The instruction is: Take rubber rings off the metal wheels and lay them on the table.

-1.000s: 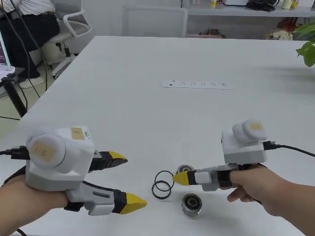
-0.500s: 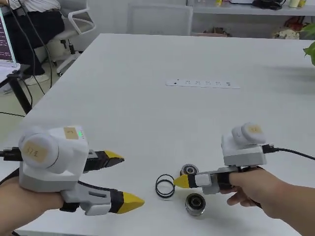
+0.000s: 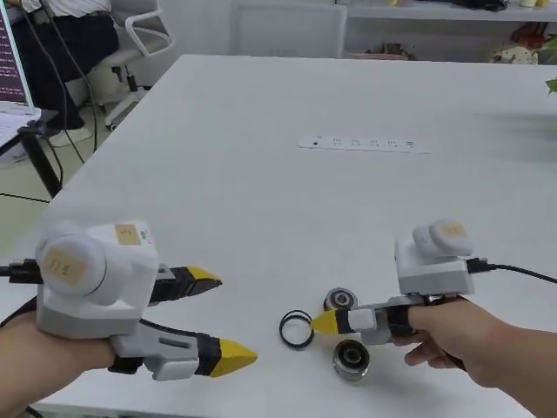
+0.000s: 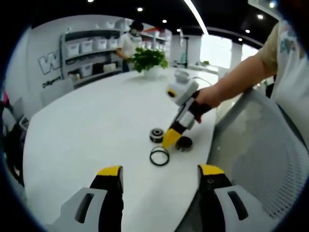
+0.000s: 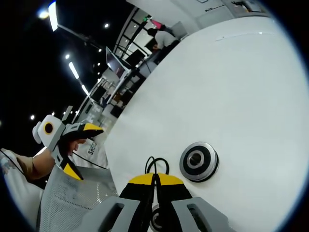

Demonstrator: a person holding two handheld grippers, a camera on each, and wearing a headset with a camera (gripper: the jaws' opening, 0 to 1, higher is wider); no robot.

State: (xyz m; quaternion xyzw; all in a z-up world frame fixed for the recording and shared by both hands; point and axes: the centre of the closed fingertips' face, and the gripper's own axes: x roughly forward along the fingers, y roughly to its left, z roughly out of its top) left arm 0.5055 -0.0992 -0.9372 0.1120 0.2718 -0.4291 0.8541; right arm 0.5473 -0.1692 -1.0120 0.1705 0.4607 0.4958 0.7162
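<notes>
- Two jaws of the left hand-held gripper [image 3: 222, 316] stand wide apart with nothing between them. It hovers over the near edge of the desk [image 3: 261, 174], well left of the work, which I read as waiting in reserve.
- Nearest of the task's things is the near wheel [image 3: 351, 358], lying flat just on my side of the right hand-held gripper [image 3: 324, 323].
- That gripper's yellow tips are pressed together and hold nothing I can make out. It points left across the gap between the two wheels, its tip just beside the rubber rings [image 3: 282, 331].
- These rings, two black loops overlapping, lie flat on the desk left of both wheels, off the metal, as the task asks. In the left gripper view the tip looks apart from them, so I judge it is not carrying them.
- Just behind the tip sits the far wheel [image 3: 340, 300], also flat. Whether either wheel wears another ring I cannot tell.
- Smooth, plain white desk surface runs on from there, and a white socket strip [image 3: 364, 144] lies well beyond the work.
- Past the far edge stand an office chair [image 3: 144, 35] and shelves [image 3: 435, 9]. A potted plant [image 4: 149, 58] shows in the left gripper view.
</notes>
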